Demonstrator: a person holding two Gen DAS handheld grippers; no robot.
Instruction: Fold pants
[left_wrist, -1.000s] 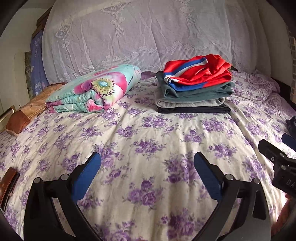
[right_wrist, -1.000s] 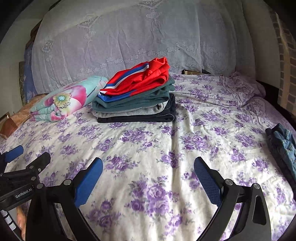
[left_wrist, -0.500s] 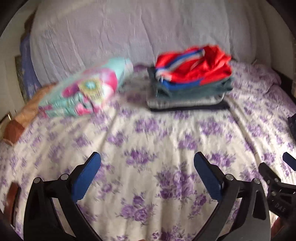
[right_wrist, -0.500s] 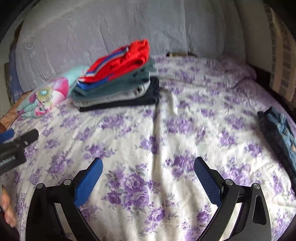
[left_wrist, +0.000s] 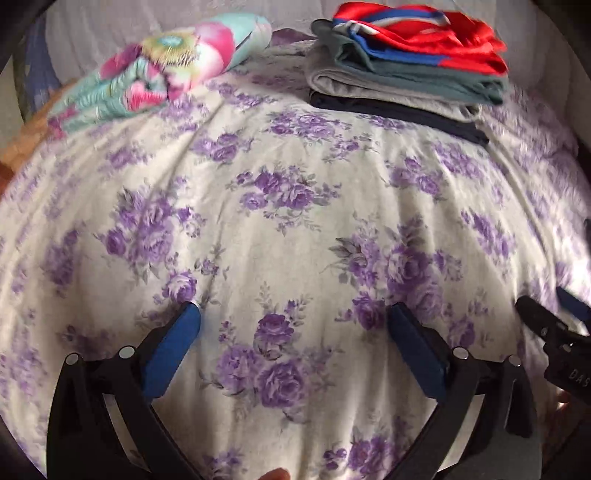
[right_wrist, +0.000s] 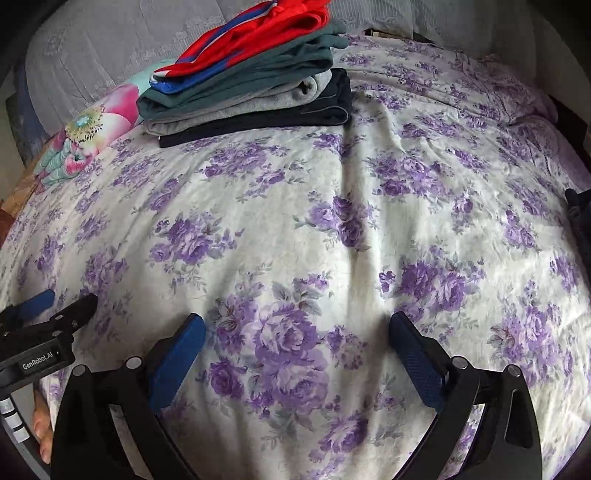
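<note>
Both tools are spread wide and hold nothing: the left tool (left_wrist: 293, 314) and the right tool (right_wrist: 295, 325) each hover low over bare floral bedsheet (right_wrist: 295, 229), in the lower part of their own frames. No unfolded pants lie in the open middle of the bed. The likeliest piece to fold is a dark garment (right_wrist: 580, 218) cut off at the right edge of the right wrist frame, too little of it showing to say what it is or how it lies. If it is pants, I would expect soft, limp cloth, fairly light, that sags and drags on the sheet; a hold at the waistband corners or the hems should control it best, with a pinch through both layers so one does not slip free. At the top of both frames stands a stack of folded clothes (left_wrist: 402, 81), red and blue on top, then green, grey and black, which looks like the place for finished pieces. Left of it lies a folded flowered quilt (left_wrist: 159, 70), just beside the stack. Neither stands in the way of the open middle of the bed. The sheet itself is wrinkled and loose, so a low pinch could catch it along with the garment.
</note>
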